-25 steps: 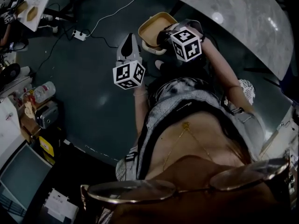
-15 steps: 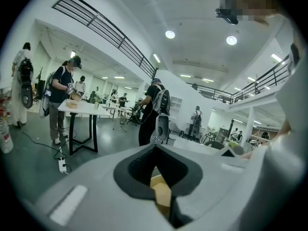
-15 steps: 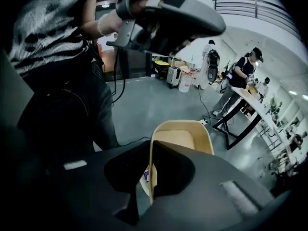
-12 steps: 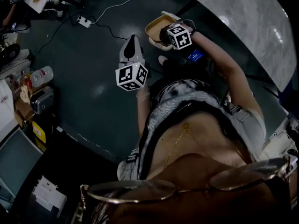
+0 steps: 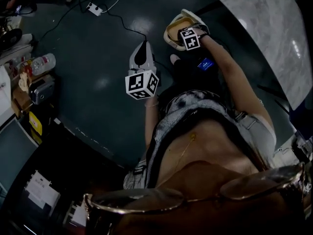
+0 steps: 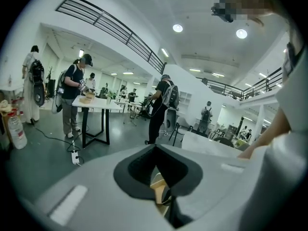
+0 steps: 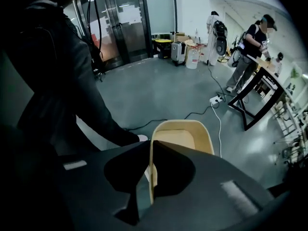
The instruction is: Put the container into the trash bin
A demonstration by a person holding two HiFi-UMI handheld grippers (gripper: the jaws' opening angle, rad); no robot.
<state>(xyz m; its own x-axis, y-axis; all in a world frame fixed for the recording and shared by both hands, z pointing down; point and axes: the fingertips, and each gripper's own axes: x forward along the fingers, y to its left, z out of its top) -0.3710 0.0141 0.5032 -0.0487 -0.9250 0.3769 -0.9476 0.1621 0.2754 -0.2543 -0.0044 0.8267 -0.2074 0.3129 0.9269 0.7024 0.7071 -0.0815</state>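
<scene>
Gripping the thin side wall of a tan, shallow, round-cornered container [image 7: 181, 134], the dark right gripper [image 7: 150, 144] has its jaws pressed onto the rim from both sides, with the wall edge-on between them. Legible writing: none. The white marker cubes carry only black square patterns, and a small blue tag [image 5: 206, 62] on dark clothing below the right arm is too small to read.

Pose: in the head view the right arm is stretched well forward, so the right gripper [image 5: 180, 33] holds the container [image 5: 175, 25] in the air over the dark, glossy floor [image 5: 98, 82], near the edge of a grey marble-patterned tabletop [image 5: 264, 18]. The container's open side faces up (smooth matte inner surface, raised rim). The left arm is bent, keeping the pale grey left gripper [image 5: 142, 48] nearer the body and beside the right one, apart from the container. Its view looks across a hall; the left gripper [image 6: 156, 147] has its jaws drawn together at the tips, with nothing clamped. A white power strip [image 5: 95, 9] with cable lies on the floor beyond.
</scene>
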